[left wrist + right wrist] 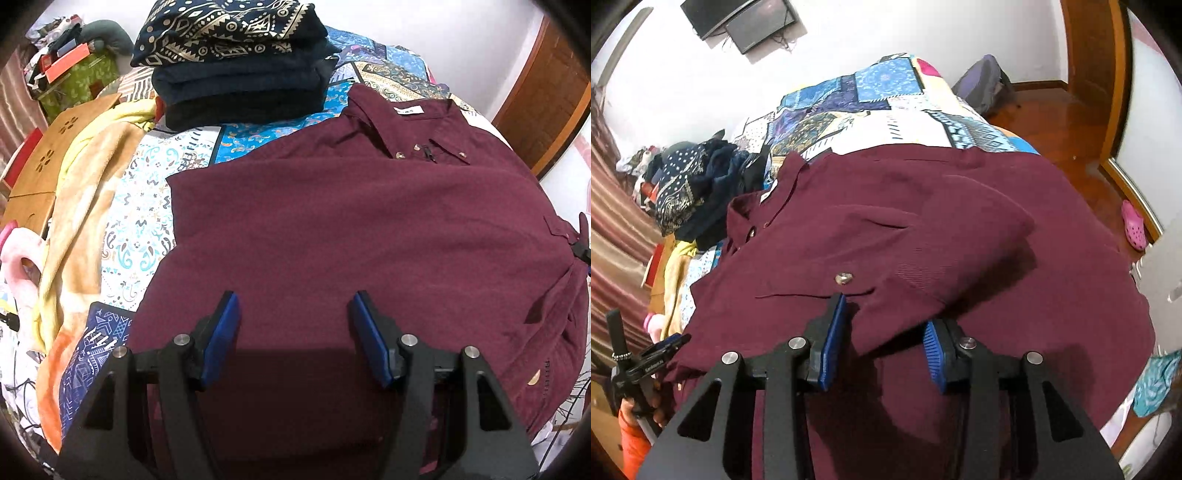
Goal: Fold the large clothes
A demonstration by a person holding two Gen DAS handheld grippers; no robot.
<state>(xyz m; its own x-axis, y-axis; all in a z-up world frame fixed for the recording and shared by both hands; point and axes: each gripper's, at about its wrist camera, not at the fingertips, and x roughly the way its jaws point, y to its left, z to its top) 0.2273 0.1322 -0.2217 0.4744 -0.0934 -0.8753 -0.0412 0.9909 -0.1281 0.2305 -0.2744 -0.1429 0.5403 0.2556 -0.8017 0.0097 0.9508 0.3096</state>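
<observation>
A large maroon button-up shirt lies spread on the bed, collar at the far end. My left gripper hovers open over its near hem, and nothing sits between the blue pads. In the right wrist view one sleeve is folded across the shirt, and its buttoned cuff lies between the fingers of my right gripper. The jaws stand apart and the pads do not press the cloth. A hand holds the left gripper at the shirt's lower left corner.
A stack of folded dark clothes stands at the far side of the patchwork bedspread. A yellow-orange blanket and a wooden board lie to the left. A backpack and a pink clog are on the floor beyond the bed.
</observation>
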